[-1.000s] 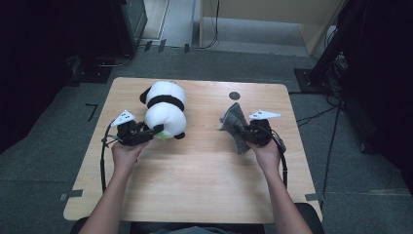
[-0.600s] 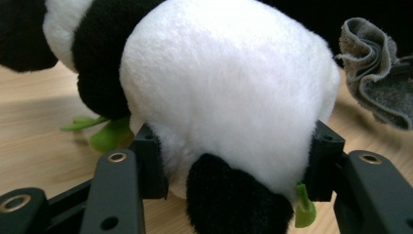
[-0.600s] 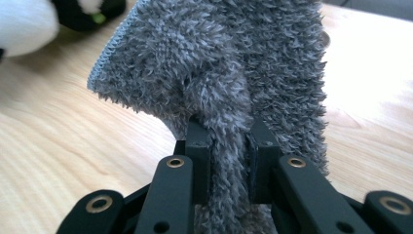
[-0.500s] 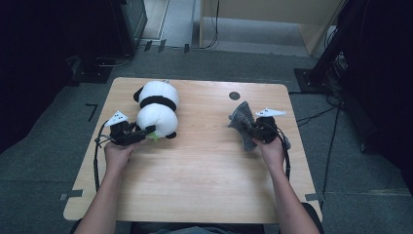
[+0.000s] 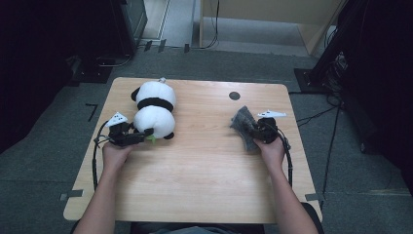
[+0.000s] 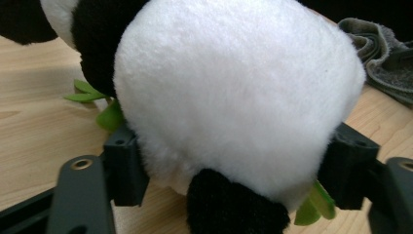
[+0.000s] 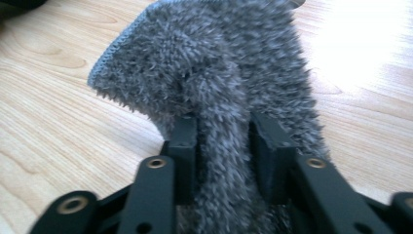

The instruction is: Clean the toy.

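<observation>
A black-and-white panda plush [image 5: 155,109] lies on the wooden table [image 5: 204,165] at the left. My left gripper [image 5: 146,134] holds its near end. Its jaws have just been opening, and in the left gripper view the pads still dent the panda's [image 6: 234,97] white body on both sides of my left gripper [image 6: 234,165]. Green felt leaves [image 6: 87,92] stick out beneath. A grey fluffy cloth [image 5: 242,122] rests on the table at the right. My right gripper [image 5: 253,130] has also just been opening, with a fold of the cloth [image 7: 219,73] filling the gap of my right gripper [image 7: 224,141].
A small dark round mark [image 5: 234,95] sits on the table near the far edge. Dark equipment and cables [image 5: 336,73] stand on the floor around the table. Bare wood lies between the two hands.
Both hands have sunk toward the table and drifted apart. The panda shifted left and now rests on the wood. The cloth moved slightly right and lower.
</observation>
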The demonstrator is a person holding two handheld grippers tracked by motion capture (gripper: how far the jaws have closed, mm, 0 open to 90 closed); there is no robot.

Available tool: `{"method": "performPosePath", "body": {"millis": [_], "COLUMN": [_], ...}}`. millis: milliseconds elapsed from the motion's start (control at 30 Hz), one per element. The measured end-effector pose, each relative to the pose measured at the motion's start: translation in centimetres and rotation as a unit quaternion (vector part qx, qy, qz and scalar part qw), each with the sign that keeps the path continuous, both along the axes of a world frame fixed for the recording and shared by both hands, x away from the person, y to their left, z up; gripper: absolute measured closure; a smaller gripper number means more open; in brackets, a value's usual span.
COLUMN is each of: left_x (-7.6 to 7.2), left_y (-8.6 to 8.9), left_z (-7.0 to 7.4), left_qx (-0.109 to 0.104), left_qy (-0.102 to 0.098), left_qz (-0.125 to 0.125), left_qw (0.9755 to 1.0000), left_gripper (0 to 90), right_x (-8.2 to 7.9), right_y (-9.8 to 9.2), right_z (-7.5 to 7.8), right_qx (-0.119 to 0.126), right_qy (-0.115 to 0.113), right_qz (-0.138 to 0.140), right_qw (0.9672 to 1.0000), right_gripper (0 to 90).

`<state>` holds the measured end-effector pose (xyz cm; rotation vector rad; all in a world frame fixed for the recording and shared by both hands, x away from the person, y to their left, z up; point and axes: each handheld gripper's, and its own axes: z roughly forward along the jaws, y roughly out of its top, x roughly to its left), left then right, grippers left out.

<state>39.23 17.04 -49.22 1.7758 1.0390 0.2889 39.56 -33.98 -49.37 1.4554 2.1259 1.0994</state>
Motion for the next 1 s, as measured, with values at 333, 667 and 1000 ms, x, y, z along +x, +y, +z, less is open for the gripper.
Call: {"method": "performPosePath", "body": {"millis": [333, 667, 1000], "left_x": [-0.2, -0.9, -1.6], "left_y": [-0.5, -1.2, -0.5], "left_z": [0.5, 0.9, 2.4], "left_qx": [0.042, 0.077, 0.034], "left_qy": [0.016, 0.004, 0.009], "left_qz": [-0.014, -0.011, -0.007], "left_qw": [0.9989, 0.9969, 0.9994], "left_gripper": [13.7, 12.4, 0.8], "right_x": [0.1, -0.4, -1.3], "right_y": [-0.6, -0.3, 0.9], "right_z": [0.3, 0.9, 1.8], "right_qx": [0.024, 0.037, 0.029], "right_qy": [-0.012, -0.006, -0.016], "right_qz": [-0.005, 0.003, 0.024], "right_qw": [0.9996, 0.9993, 0.9992], "right_gripper": [44.6, 41.4, 40.2]}}
